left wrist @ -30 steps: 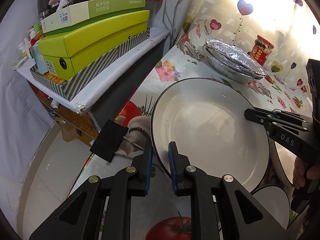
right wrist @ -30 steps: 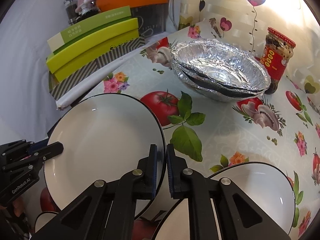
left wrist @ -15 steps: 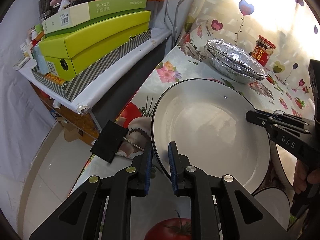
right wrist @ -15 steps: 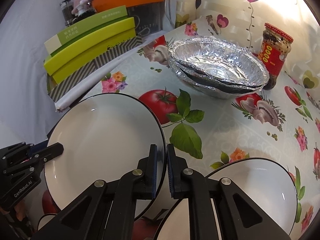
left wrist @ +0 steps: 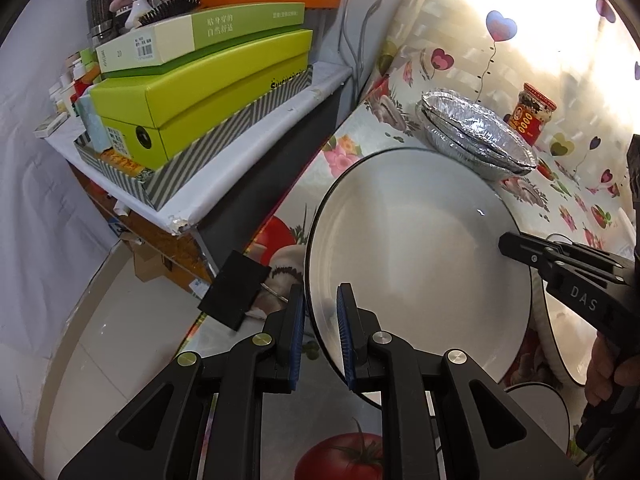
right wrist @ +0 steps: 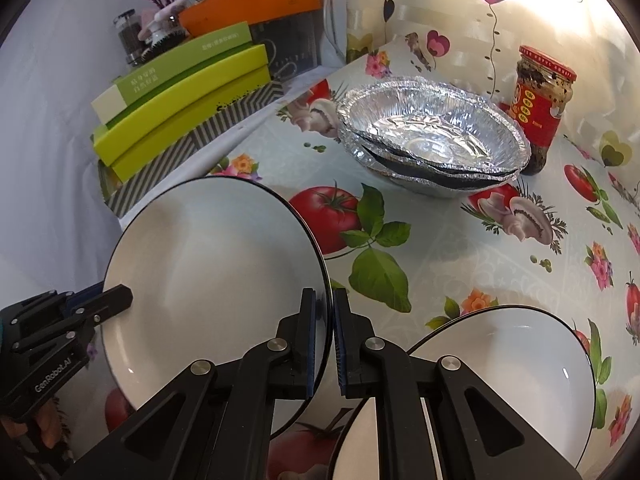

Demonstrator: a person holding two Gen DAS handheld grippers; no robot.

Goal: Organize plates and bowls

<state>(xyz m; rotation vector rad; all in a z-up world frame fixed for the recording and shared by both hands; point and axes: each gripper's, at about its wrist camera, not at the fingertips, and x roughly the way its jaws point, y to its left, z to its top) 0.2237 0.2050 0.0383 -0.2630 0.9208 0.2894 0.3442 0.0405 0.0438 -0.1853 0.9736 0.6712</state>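
Plate [left wrist: 420,256], white with dark rim, held tilted above the table [right wrist: 460,248], pinched at opposite rim edges by both tools. Left gripper [left wrist: 320,332] fingers clamped on the near-left rim; right gripper [right wrist: 325,336] fingers clamped on the opposite rim. Second white plate [right wrist: 512,376] sits on the table just right, likely the stacking target. Small bowl [left wrist: 540,412] partly visible at bottom. Foil pans [right wrist: 432,136] and a red jar [right wrist: 540,108] further back, well apart. To do it well: keep both grips even, level the plate, centre it over the second plate, lower slowly before releasing.
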